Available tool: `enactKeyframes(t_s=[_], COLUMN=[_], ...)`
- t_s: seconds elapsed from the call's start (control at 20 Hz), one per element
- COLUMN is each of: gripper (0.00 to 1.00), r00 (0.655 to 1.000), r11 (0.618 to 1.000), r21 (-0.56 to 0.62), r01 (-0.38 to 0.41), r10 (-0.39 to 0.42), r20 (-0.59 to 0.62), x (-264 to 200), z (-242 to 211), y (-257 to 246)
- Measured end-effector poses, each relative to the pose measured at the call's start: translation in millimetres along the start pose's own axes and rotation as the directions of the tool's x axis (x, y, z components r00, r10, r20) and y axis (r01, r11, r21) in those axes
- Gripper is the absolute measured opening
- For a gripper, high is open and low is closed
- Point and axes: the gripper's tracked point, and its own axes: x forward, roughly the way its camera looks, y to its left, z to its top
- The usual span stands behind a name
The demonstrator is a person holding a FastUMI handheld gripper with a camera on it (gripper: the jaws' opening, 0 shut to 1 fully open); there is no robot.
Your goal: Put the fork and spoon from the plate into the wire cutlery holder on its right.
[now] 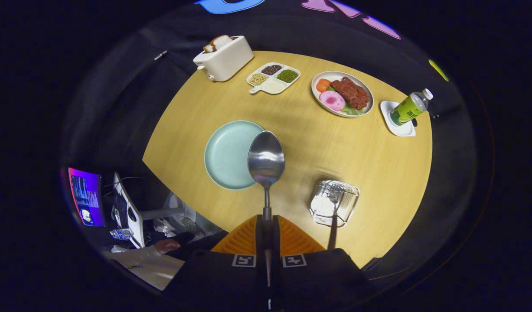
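With my gripper (266, 225) clamped on the shiny steel spoon (266, 161), I should carry it right, tilting handle-down over the wire cutlery holder (334, 203) beside the fork (333, 216).

Handheld two-finger gripper (266, 225): broad black housing at the base, matte, blocky. Two small square black-and-white fiducial markers (244, 260) sit on it, one at the root of each finger. Fingers (244, 240) carry ribbed, fan-shaped faces meeting along a narrow central seam.
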Motion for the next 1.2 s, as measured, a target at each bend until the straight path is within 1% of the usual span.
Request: enactKeyframes(t_s=[0.1, 0.25, 0.35, 0.45, 0.5, 0.6, 0.65, 0.7, 0.9, 1.05, 1.15, 1.2], gripper=[0.07, 0.07, 0.07, 0.07, 0.07, 0.07, 0.07, 0.07, 0.07, 0.11, 0.15, 0.23], r00=[0.997, 0.981, 0.968, 0.948, 0.939, 0.922, 0.914, 0.907, 0.893, 0.88, 0.875, 0.88], r11=[1.0, 0.998, 0.998, 0.997, 0.996, 0.993, 0.991, 0.987, 0.98, 0.979, 0.979, 0.98], r21=[0.002, 0.006, 0.021, 0.012, 0.027, 0.089, 0.121, 0.142, 0.179, 0.182, 0.179, 0.176], r01=[0.027, 0.06, 0.065, 0.073, 0.084, 0.073, 0.064, 0.071, 0.085, 0.094, 0.097, 0.093], r10=[-0.027, -0.058, -0.058, -0.066, -0.07, -0.033, -0.009, -0.005, 0.005, 0.003, 0.001, 0.001], r20=[-0.066, -0.186, -0.246, -0.311, -0.338, -0.387, -0.406, -0.422, -0.451, -0.476, -0.483, -0.474], x=[-2, 7, 18, 28, 35, 47, 51, 53, 56, 60, 58, 57], z=[-20, -47, -56, -65, -69, -72, -72, -70, -61, -60, -60, -57], y=[-25, -60, -73, -85, -90, -88, -85, -87, -90, -92, -91, -91])
